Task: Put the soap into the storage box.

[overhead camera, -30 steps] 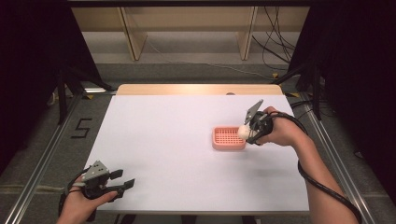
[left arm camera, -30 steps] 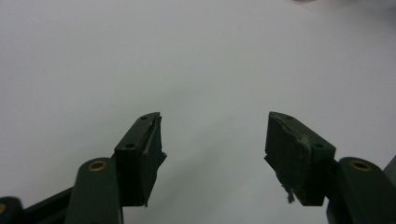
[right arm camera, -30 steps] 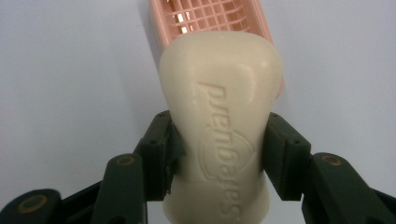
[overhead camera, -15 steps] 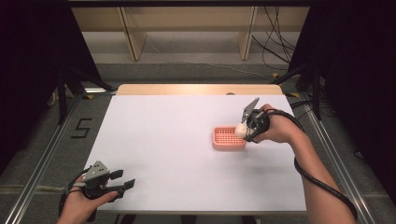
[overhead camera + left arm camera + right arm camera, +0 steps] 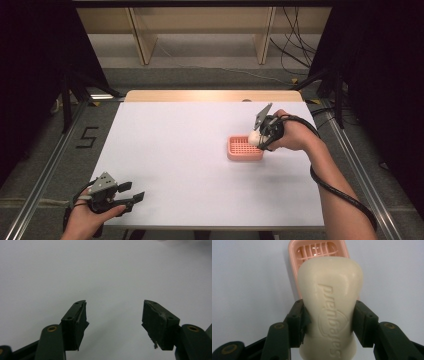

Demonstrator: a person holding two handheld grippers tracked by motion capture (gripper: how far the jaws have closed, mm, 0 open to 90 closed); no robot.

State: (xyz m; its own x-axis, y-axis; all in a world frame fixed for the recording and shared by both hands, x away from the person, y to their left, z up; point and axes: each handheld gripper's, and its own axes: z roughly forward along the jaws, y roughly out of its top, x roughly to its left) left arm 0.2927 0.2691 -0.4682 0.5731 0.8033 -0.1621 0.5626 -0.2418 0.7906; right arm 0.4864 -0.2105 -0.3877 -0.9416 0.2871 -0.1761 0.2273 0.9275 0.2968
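Observation:
A cream soap bar (image 5: 330, 300) with embossed lettering is clamped between the jaws of my right gripper (image 5: 329, 322). In the high view the soap bar (image 5: 254, 138) hangs just over the right end of a pink slatted soap dish (image 5: 240, 148), with the right gripper (image 5: 260, 136) held by a hand above it. The dish (image 5: 302, 252) lies beneath and beyond the soap in the right gripper view. My left gripper (image 5: 134, 197) rests near the table's front left corner, open, with bare white table between its fingers (image 5: 75, 322).
The white table (image 5: 175, 145) has a wooden strip along its far edge. A cable (image 5: 340, 190) trails from the right gripper along the forearm. Metal rails run along both sides of the table, and wooden shelving stands behind it.
The right gripper with the soap has shifted slightly away from the person, staying over the dish's right end. The left gripper has not moved.

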